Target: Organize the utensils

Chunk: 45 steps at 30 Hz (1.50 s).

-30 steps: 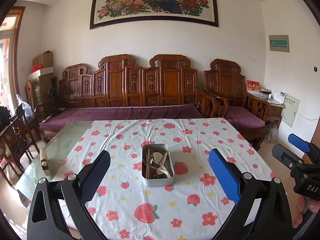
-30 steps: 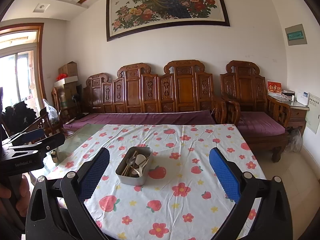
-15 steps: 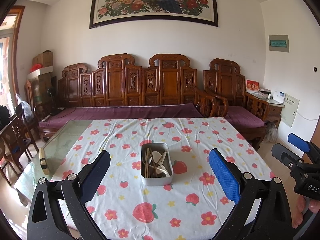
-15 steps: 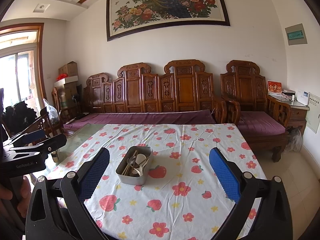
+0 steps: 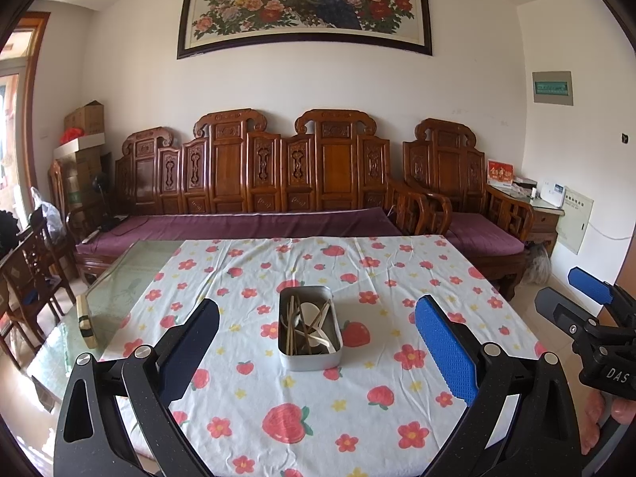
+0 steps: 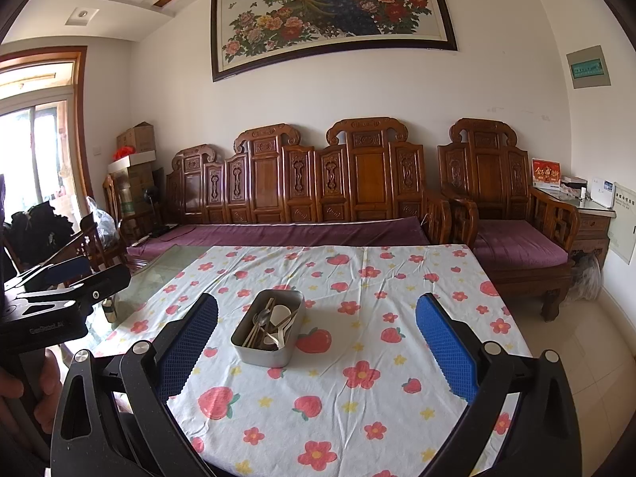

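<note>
Carved wooden sofa (image 5: 254, 183) with purple cushions lines the white back wall, under a framed peacock painting (image 5: 306, 4); in front of it stands a table (image 5: 131, 278) with a glass top, mostly covered by a cloth (image 5: 357, 377) printed with strawberries and flowers.

Near the cloth's middle sits a metal tin (image 5: 310, 328), rectangular with rounded corners. It holds the utensils (image 5: 306, 324): brown chopsticks lying lengthwise along its left side, white spoons on the right, and a metal spoon that shows in the right wrist view (image 6: 262, 318). All lie loose inside the tin, some leaning on its rim.

Left gripper (image 5: 316, 344) hovers over the near edge of the table, its blue pads spread wide with nothing between them; the tin appears between the fingers but well ahead of them. Right gripper (image 6: 316, 342) hangs likewise over the near edge, fingers wide apart and holding nothing, the tin ahead and a little left of centre.

Each tool shows at the edge of the other's view, held in a bare hand (image 6: 43, 393).

A small block (image 5: 85, 326) lies on the bare glass at the left. Cardboard boxes (image 5: 83, 135) are stacked in the far left corner, and an armchair (image 5: 469, 194) stands at the right.
</note>
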Each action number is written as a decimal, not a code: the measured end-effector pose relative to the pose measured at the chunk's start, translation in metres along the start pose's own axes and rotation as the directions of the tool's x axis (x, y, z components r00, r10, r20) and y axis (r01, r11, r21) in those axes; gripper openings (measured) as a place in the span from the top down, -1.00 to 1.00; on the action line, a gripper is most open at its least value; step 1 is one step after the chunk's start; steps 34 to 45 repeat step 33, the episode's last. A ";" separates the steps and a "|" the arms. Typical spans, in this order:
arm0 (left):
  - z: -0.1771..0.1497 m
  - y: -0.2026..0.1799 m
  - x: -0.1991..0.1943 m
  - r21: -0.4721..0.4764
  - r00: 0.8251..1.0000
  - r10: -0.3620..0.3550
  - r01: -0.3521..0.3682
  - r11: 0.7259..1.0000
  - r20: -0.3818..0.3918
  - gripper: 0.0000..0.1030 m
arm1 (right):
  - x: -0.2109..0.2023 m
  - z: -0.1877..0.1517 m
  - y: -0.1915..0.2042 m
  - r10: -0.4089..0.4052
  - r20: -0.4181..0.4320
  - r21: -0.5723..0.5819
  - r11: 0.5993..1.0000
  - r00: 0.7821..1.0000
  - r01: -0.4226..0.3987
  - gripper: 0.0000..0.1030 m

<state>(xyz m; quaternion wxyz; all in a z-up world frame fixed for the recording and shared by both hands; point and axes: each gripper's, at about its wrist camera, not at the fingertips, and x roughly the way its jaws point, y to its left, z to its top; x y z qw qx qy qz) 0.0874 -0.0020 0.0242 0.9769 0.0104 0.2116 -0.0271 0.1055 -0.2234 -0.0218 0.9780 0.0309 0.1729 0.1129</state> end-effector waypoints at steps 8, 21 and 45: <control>0.000 0.000 0.000 0.000 1.000 -0.001 0.001 1.000 0.001 -0.85 | 0.001 0.001 0.000 0.001 0.000 0.000 1.000 1.000 -0.001 -0.95; 0.002 -0.003 -0.002 -0.002 1.000 -0.002 0.002 1.000 0.006 -0.85 | -0.001 0.000 0.001 0.000 0.001 0.000 1.000 1.000 0.000 -0.95; 0.003 -0.004 -0.003 -0.003 1.000 -0.001 0.001 1.000 0.004 -0.85 | -0.002 -0.001 0.001 0.000 0.001 0.001 1.000 1.000 0.000 -0.95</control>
